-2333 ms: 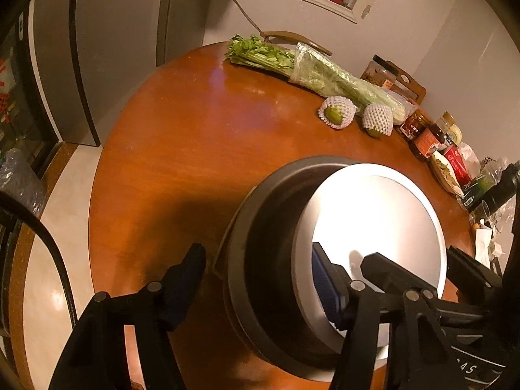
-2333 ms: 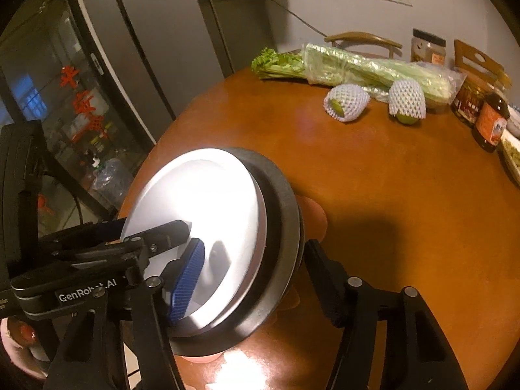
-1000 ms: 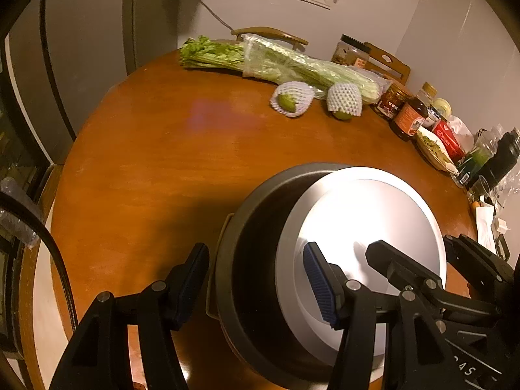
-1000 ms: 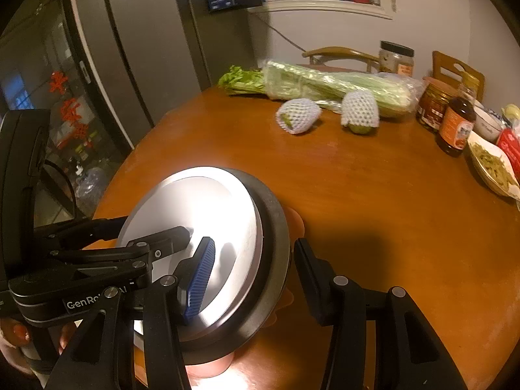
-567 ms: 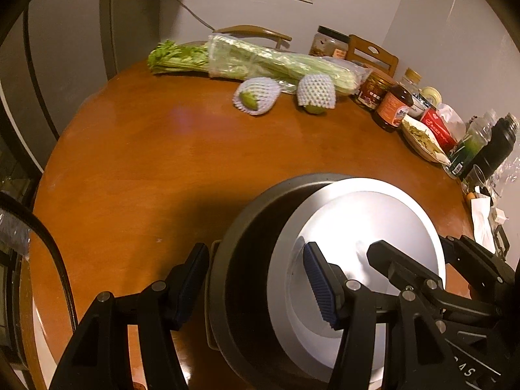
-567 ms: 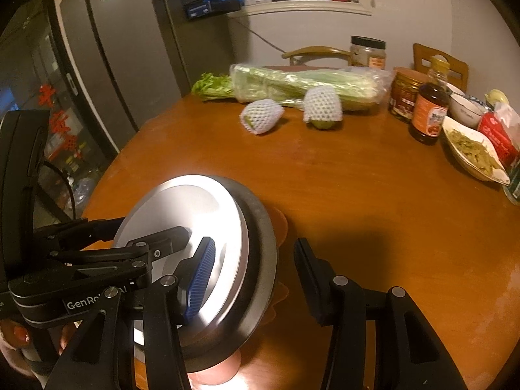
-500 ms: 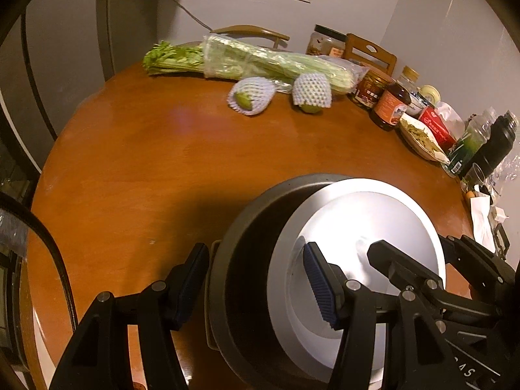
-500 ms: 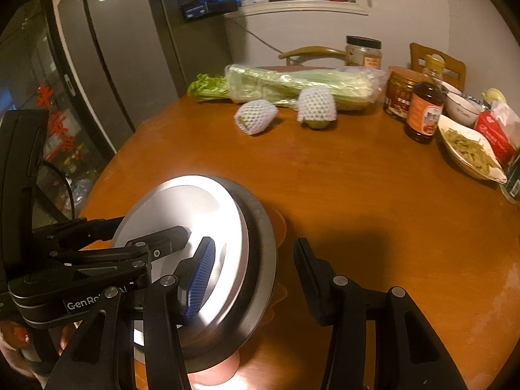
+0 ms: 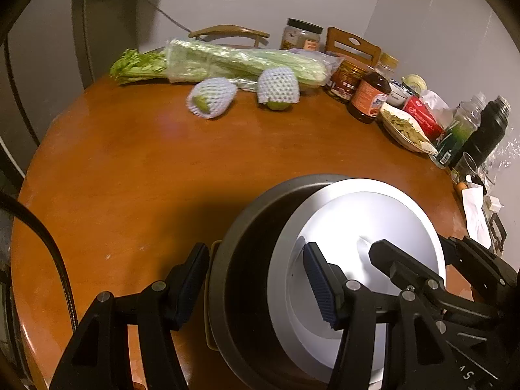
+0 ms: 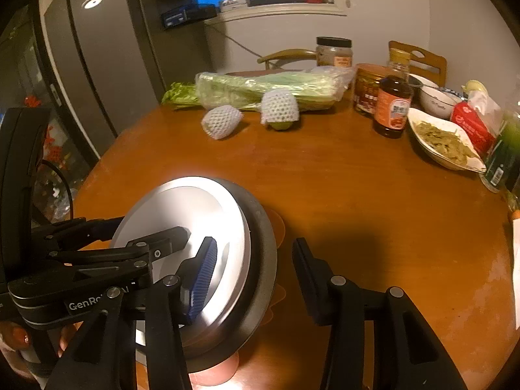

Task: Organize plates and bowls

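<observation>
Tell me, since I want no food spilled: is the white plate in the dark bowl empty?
Empty as far as it shows: the white plate is bare where it shows inside the dark bowl; tool fingers hide part of it.

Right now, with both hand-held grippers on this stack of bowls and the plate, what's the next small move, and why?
Probably lower the bowl stack straight onto the bare table below. The left hand-held gripper clamps its wall. The right hand-held gripper, jaws just closing, shows a gap at the rim, and the white plate looks tilted inside.
</observation>
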The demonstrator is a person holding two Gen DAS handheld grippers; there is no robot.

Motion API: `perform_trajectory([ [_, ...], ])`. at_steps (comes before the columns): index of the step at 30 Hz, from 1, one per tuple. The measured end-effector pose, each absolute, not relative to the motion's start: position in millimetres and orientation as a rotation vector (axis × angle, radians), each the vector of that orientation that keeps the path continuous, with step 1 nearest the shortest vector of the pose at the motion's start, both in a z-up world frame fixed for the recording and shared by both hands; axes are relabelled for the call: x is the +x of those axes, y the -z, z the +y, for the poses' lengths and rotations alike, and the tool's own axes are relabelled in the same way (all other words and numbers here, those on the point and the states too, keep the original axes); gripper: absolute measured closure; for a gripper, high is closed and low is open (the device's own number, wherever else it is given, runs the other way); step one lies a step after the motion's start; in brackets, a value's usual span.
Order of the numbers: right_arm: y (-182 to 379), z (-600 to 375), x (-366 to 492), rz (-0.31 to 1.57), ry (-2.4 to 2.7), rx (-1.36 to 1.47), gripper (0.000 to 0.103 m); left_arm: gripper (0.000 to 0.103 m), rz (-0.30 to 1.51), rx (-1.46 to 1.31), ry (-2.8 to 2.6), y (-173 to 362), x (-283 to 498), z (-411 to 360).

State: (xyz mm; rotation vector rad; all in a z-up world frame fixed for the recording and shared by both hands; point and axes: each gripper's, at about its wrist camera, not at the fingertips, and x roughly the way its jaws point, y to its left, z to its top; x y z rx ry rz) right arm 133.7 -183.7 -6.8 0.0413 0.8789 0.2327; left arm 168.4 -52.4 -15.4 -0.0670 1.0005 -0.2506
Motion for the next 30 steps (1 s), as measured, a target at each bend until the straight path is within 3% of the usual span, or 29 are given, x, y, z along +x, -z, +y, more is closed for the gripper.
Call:
perform_trajectory([
  [30, 6, -221, 129, 0.889, -0.154, 0.093, 0.054, 0.042, 0.973, 0.018, 0.277, 11, 168, -92],
])
